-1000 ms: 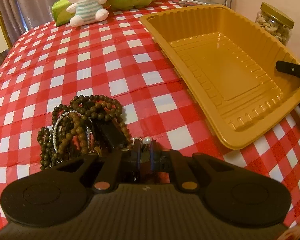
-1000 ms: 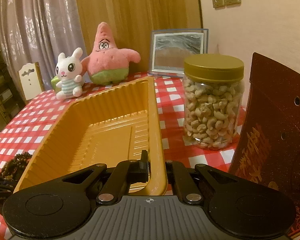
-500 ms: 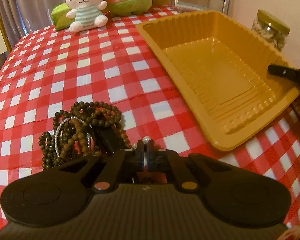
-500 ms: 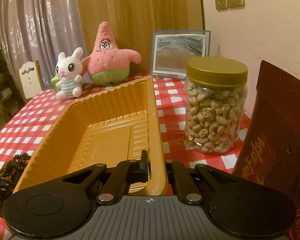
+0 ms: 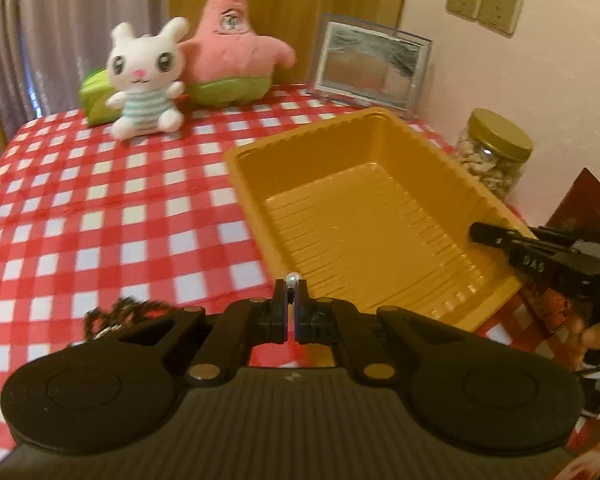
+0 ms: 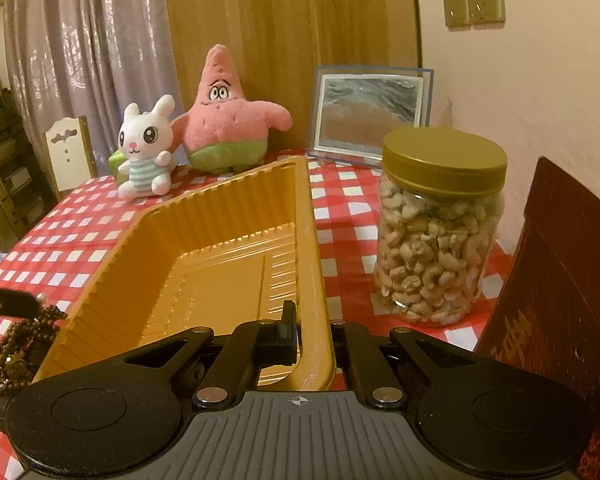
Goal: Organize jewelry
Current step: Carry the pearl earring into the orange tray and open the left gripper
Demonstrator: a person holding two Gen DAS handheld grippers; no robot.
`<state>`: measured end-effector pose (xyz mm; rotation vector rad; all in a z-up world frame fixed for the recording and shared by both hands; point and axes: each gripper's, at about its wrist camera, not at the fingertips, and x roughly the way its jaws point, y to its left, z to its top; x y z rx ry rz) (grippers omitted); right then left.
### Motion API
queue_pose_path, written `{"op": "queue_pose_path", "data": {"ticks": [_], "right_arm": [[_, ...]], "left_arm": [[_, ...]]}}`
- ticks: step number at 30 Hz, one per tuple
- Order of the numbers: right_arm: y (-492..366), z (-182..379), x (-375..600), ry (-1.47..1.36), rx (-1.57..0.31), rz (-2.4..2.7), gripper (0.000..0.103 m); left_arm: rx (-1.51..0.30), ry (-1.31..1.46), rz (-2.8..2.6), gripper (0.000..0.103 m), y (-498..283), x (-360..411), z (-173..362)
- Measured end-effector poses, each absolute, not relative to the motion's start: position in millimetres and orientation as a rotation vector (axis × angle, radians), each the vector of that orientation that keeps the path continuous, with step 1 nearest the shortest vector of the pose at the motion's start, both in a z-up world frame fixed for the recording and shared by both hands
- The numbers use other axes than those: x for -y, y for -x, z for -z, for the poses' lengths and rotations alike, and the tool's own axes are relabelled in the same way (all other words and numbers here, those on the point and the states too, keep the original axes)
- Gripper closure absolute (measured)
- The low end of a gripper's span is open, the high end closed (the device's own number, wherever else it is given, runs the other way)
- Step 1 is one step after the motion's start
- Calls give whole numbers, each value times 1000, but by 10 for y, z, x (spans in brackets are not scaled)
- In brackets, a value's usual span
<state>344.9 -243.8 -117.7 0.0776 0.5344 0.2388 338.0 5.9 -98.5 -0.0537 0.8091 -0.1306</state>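
My left gripper [image 5: 290, 289] is shut on a small pearl piece [image 5: 293, 279], held above the checked cloth at the near left edge of the yellow tray [image 5: 364, 216]. A pile of dark bead bracelets [image 5: 112, 314] lies on the cloth below and left of it; it also shows in the right wrist view [image 6: 18, 344]. My right gripper [image 6: 312, 320] is shut on the tray's near right rim [image 6: 316, 280], one finger inside and one outside. The tray's inside is bare.
A jar of cashews [image 6: 440, 232] stands right of the tray, a dark red box [image 6: 560, 300] at the far right. A rabbit plush [image 5: 144, 80], a pink star plush [image 5: 232, 44] and a picture frame [image 5: 370, 64] stand at the back.
My left gripper has risen from the bead pile with the pearl piece and tilted up, moving toward the tray. The right gripper keeps its hold on the tray rim.
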Motion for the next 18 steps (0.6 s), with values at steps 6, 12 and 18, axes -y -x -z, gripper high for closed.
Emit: {"op": "queue_pose_path", "data": {"ticks": [6, 12, 18], "right_arm": [[-3454, 1162, 2419, -52, -530, -245, 99], [-3444, 1131, 2400, -20, -518, -251, 99], [-3449, 1111, 2396, -9, -519, -255, 99]], "left_arm": [[-840, 43, 168, 100, -3516, 118, 1108], [-833, 51, 172, 95, -3430, 93, 1091], [-832, 62, 129, 95, -3214, -153, 1043]]}}
